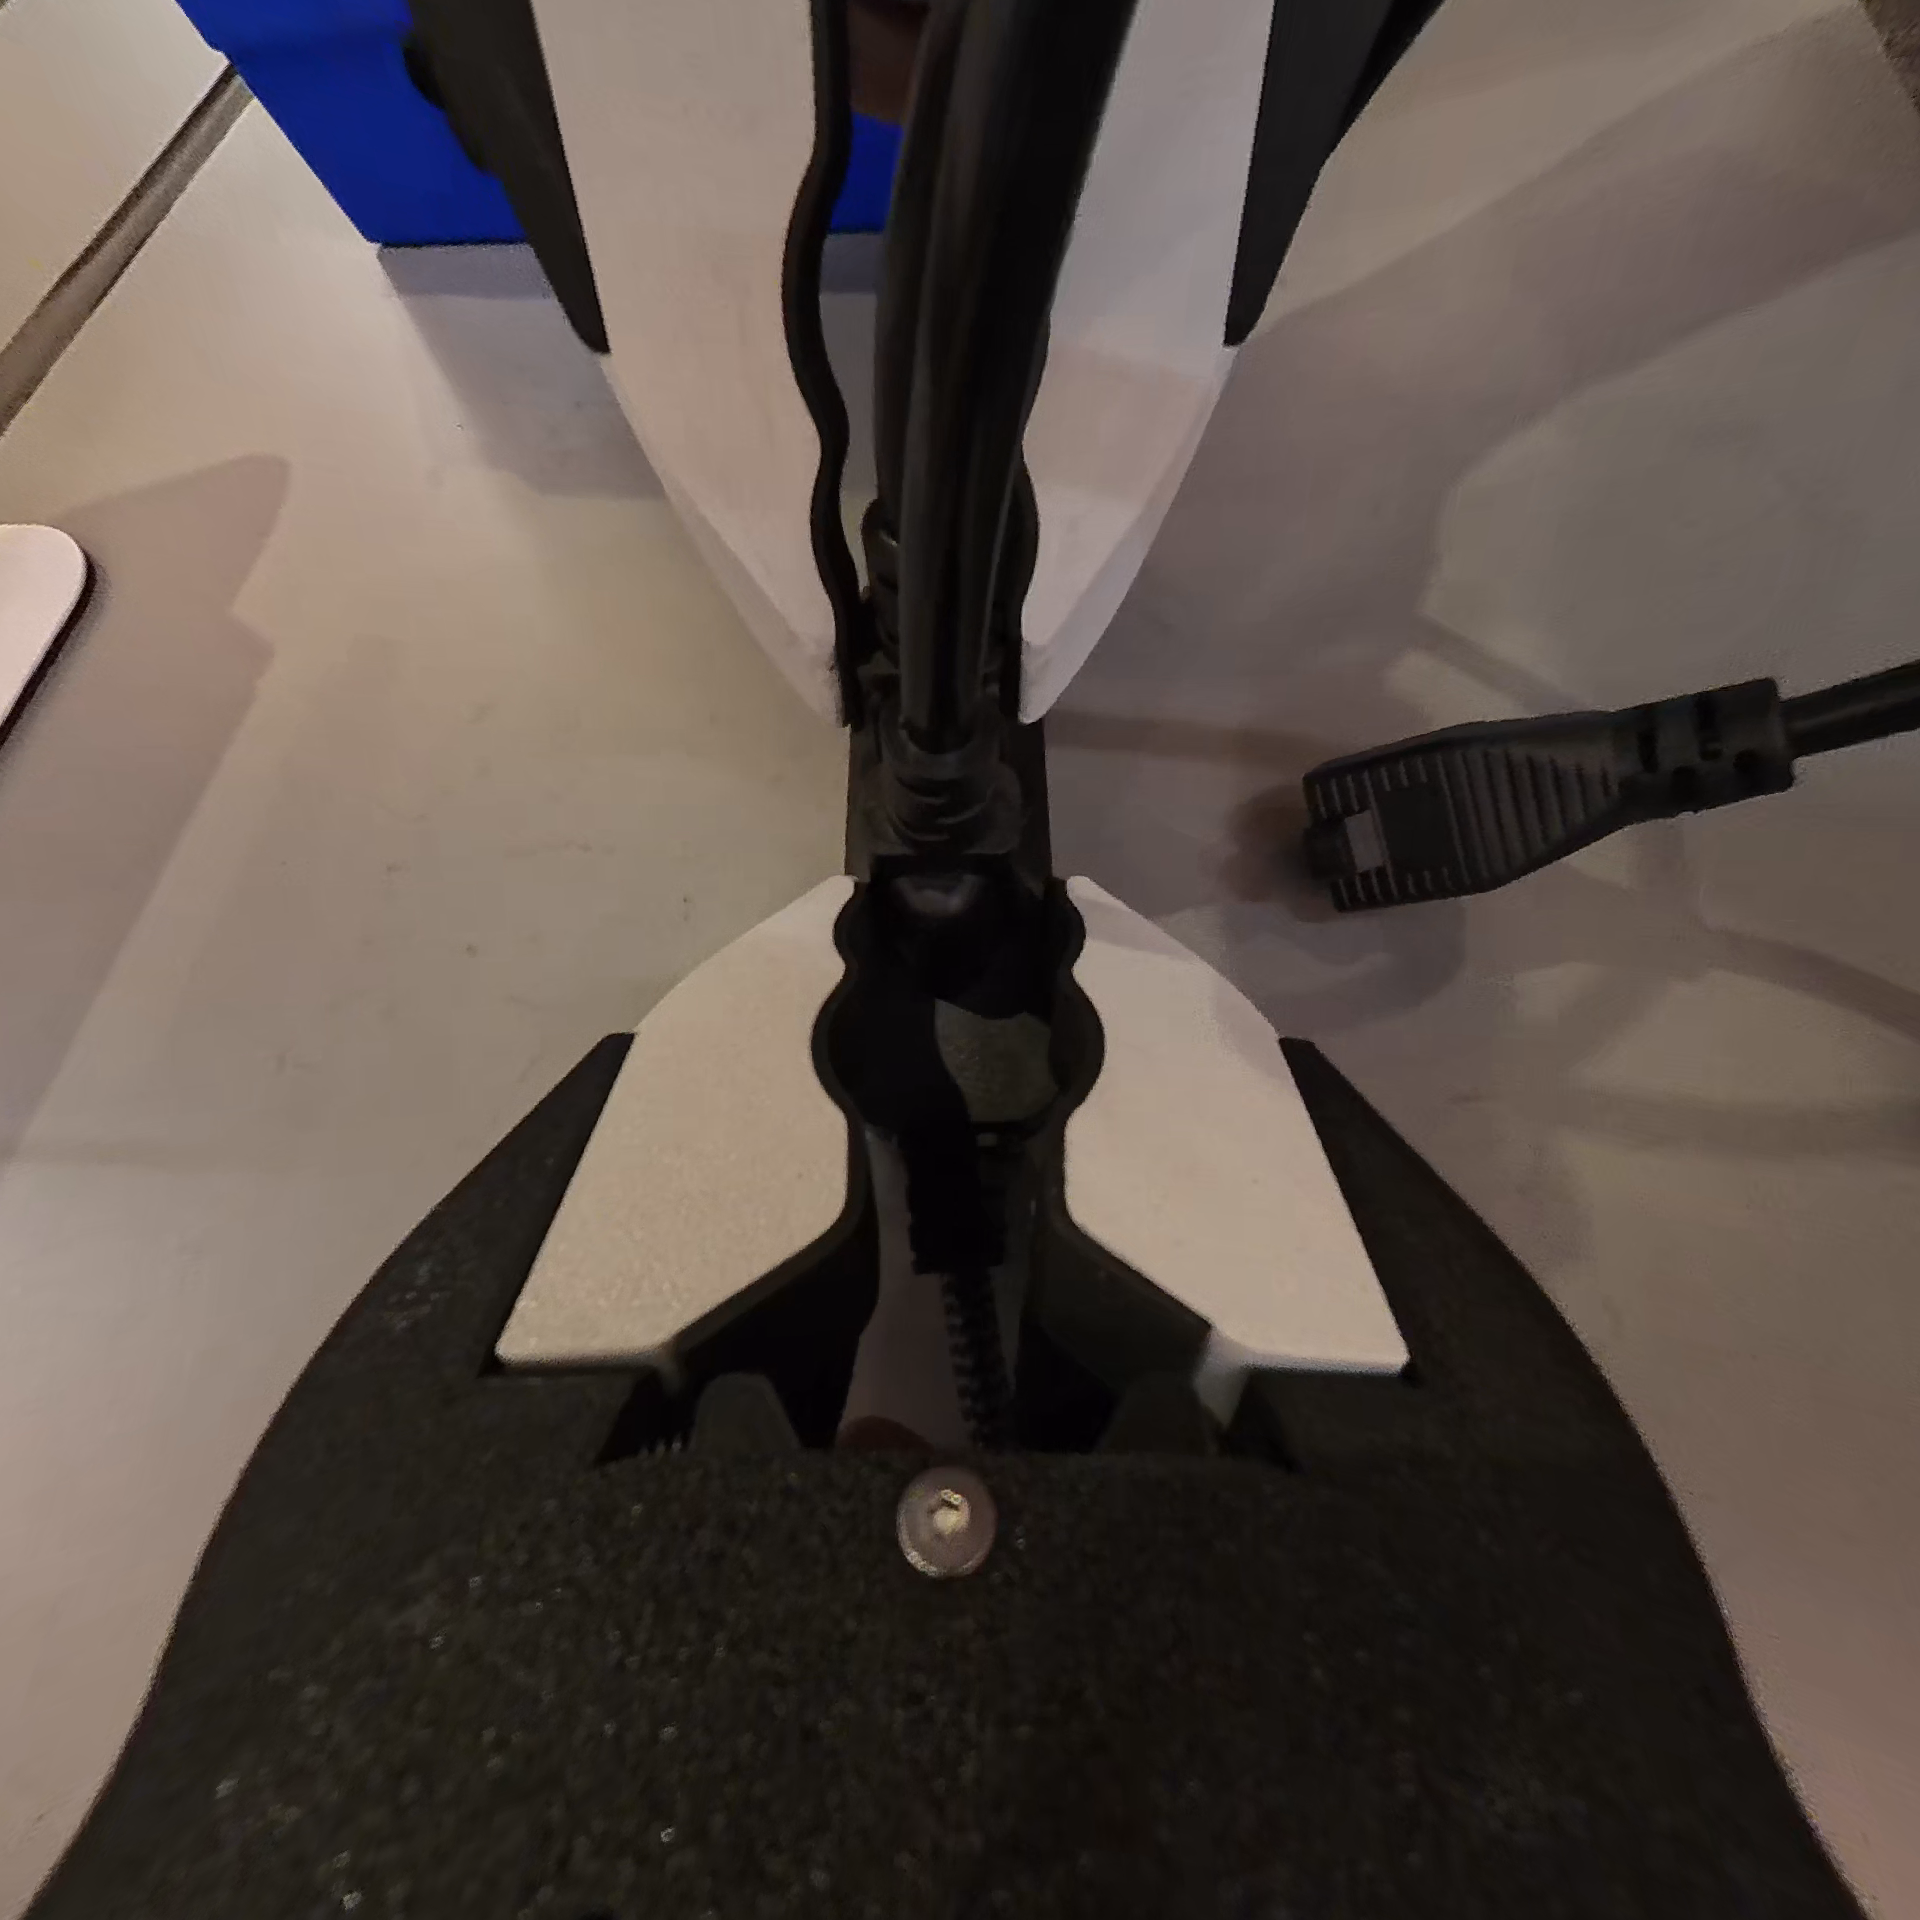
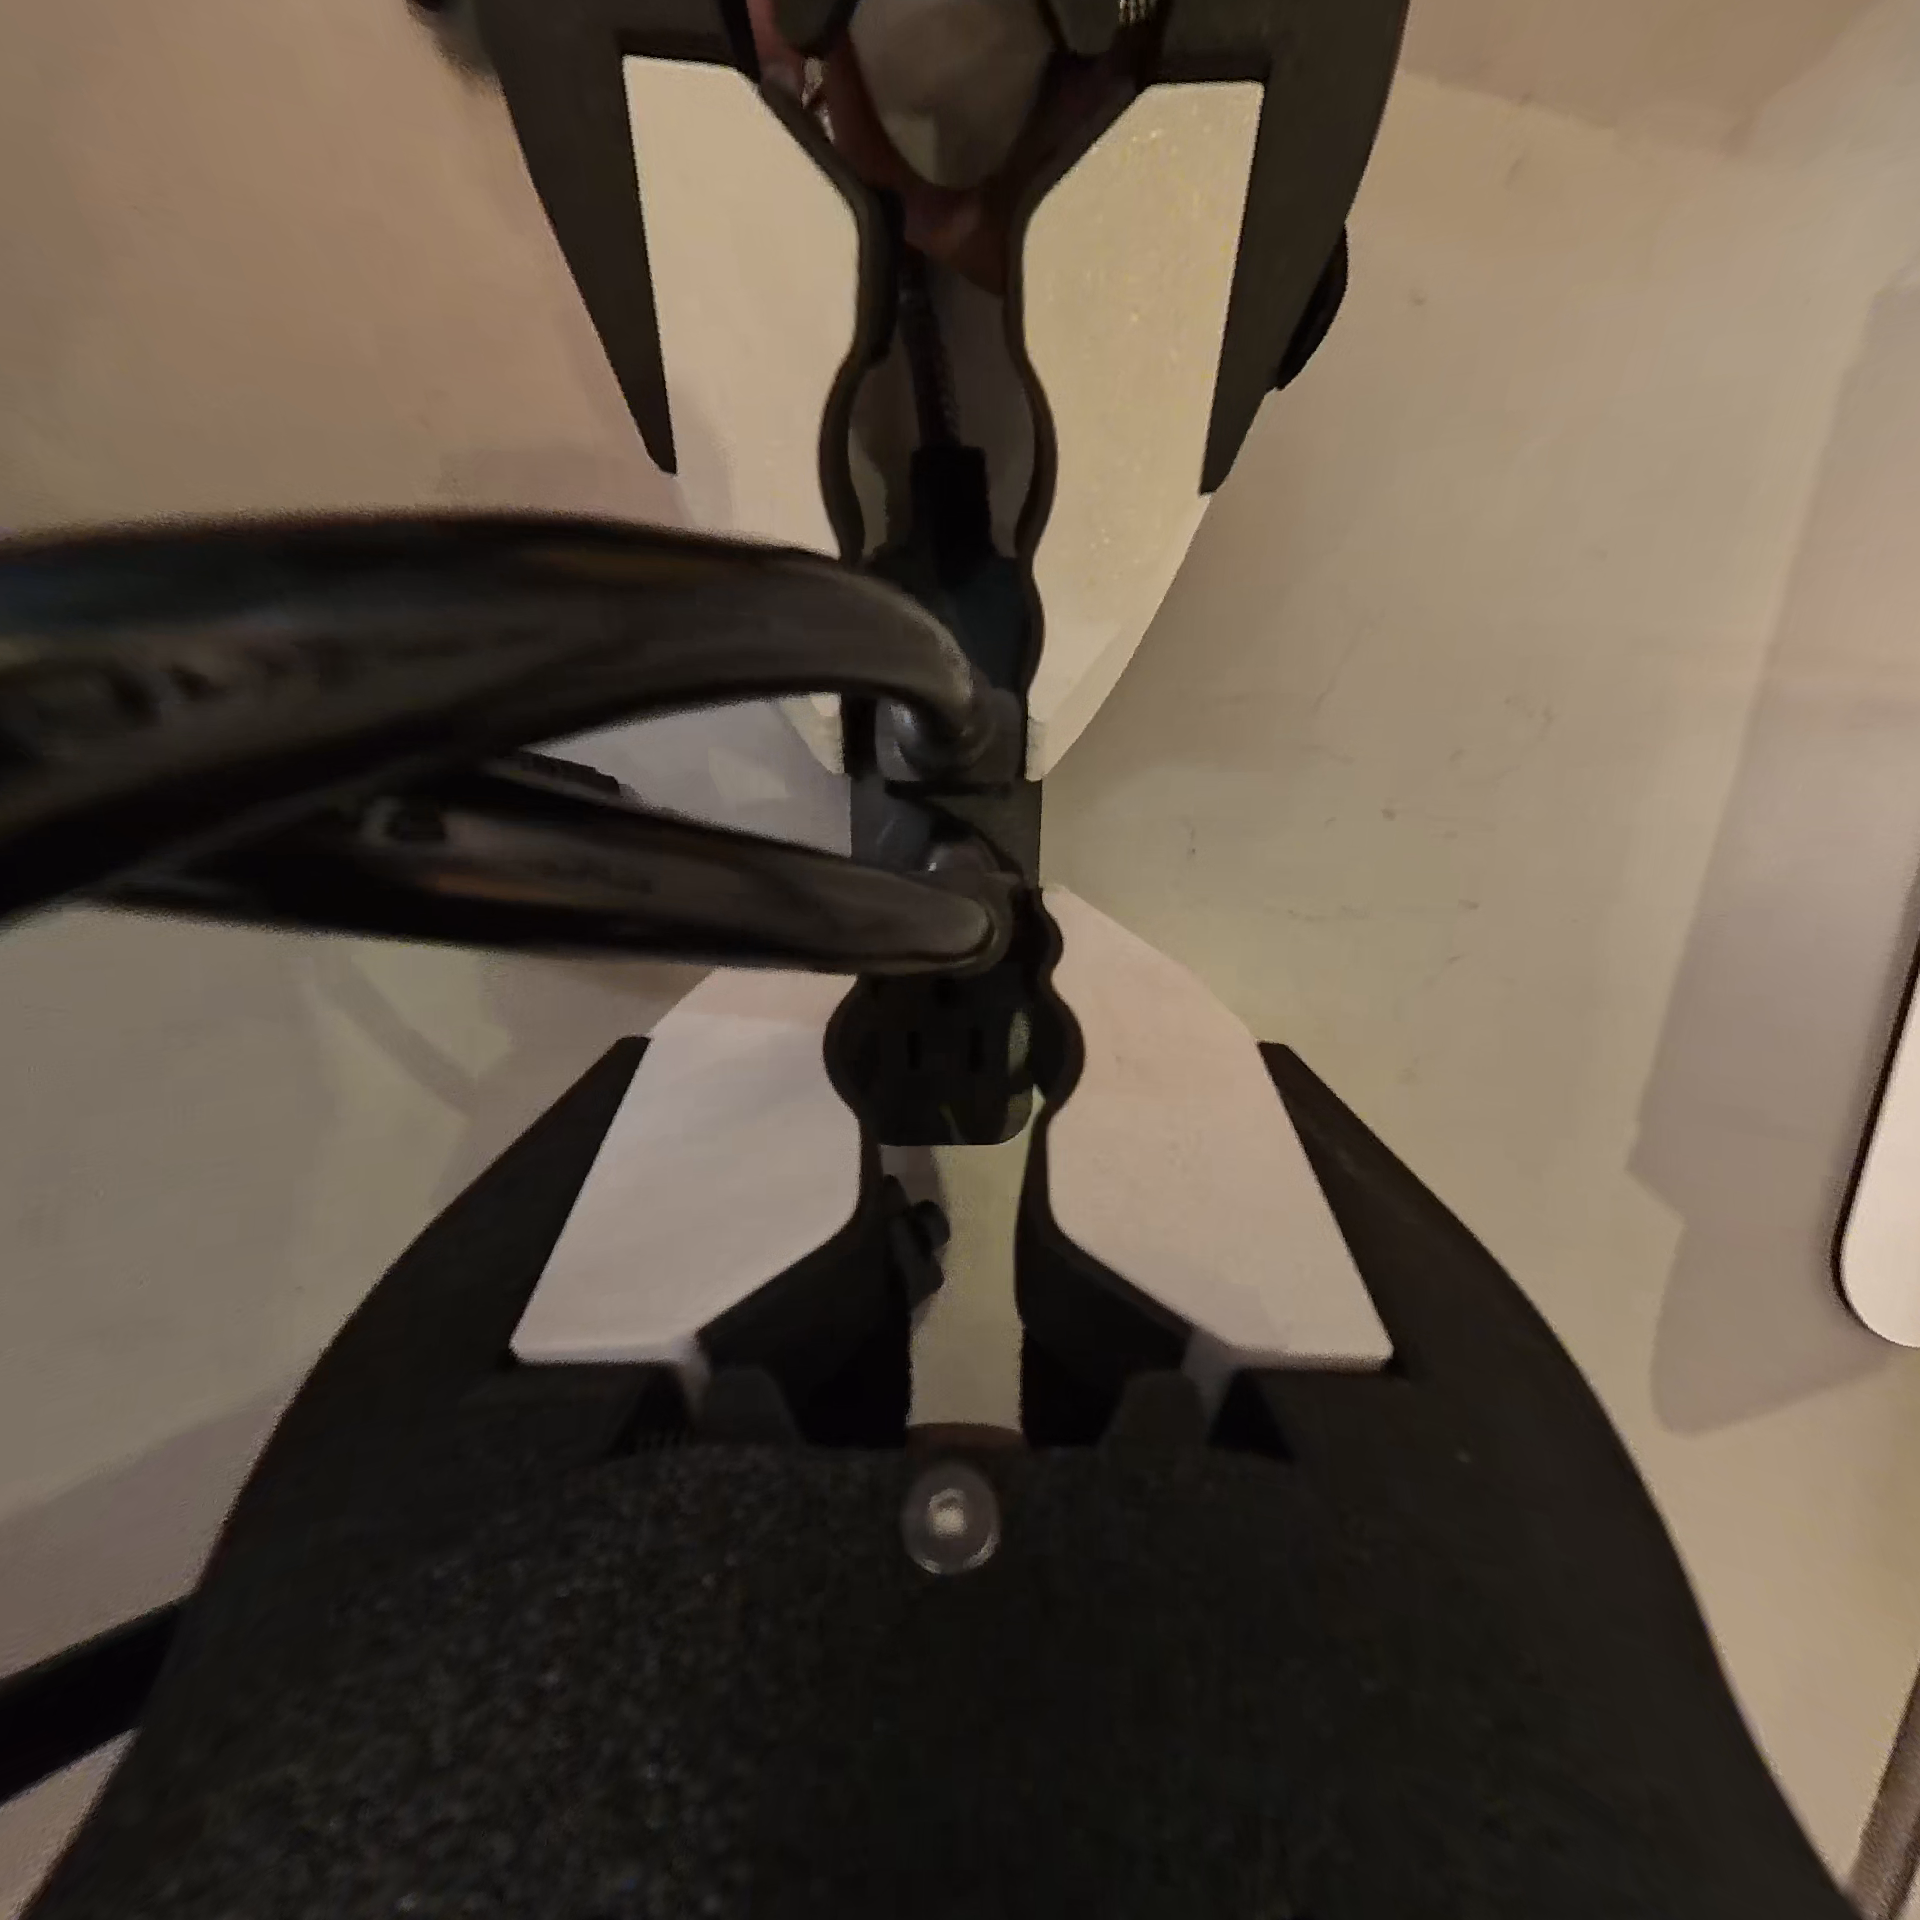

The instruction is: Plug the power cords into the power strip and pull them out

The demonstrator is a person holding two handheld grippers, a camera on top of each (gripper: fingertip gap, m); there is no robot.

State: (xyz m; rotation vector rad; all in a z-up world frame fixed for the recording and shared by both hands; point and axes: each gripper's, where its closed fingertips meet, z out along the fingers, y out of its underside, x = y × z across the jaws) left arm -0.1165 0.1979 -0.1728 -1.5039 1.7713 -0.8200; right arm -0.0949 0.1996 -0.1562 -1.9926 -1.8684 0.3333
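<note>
The left gripper [image 1: 951, 904] and the right gripper [image 2: 951, 935] meet tip to tip above the table [image 1: 416, 831], each clenched on 1 end of the joined black power cords [image 1: 940, 520]. A loose plug [image 1: 1496, 821] lies nearby. Off-axis pulling could twist the connector or slip a grip

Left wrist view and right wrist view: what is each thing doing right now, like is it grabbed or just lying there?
left tool: shut on a black cord end.
right tool: shut on a black cord end, facing the other tool.
spare black plug: lying loose on the table, untouched.
blue box: sitting on the table.
</note>
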